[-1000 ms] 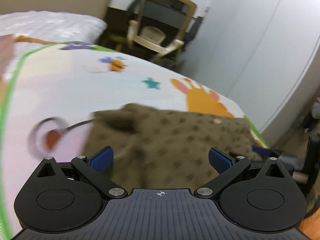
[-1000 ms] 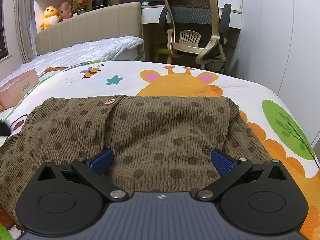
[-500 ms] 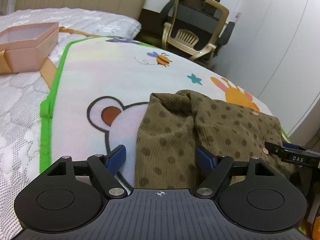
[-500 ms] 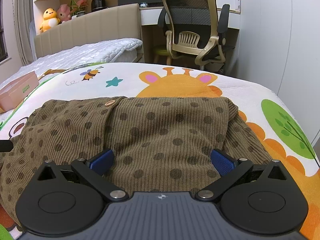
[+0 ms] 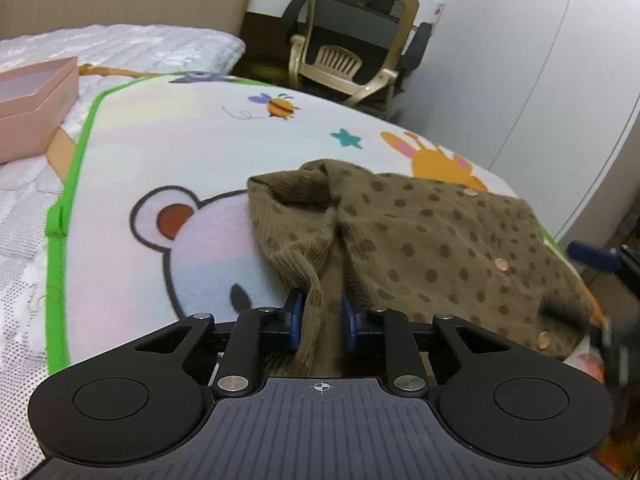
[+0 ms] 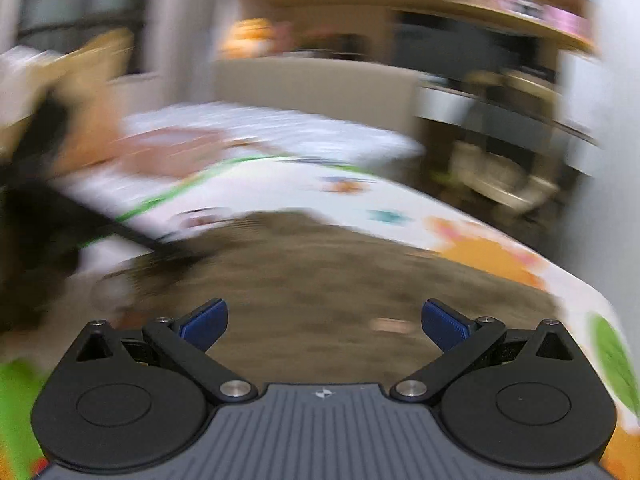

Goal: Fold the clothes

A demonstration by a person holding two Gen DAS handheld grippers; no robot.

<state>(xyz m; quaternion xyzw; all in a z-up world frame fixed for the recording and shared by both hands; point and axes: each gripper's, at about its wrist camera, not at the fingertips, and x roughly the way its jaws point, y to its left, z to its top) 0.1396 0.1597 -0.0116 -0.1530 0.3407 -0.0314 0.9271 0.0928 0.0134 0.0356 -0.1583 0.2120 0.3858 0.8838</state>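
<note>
Where the brown polka-dotted corduroy garment [image 5: 420, 240] lies on the cartoon-animal play mat [image 5: 168, 152], your left gripper [image 5: 320, 316] pinches its near ribbed edge; your right gripper [image 6: 324, 320], fingers spread wide and empty, hovers over the blurred cloth.

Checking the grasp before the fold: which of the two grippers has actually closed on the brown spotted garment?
The left gripper: its blue pads pinch a ridge of the brown garment. The right gripper has its pads spread wide above the cloth, gripping nothing.
</note>
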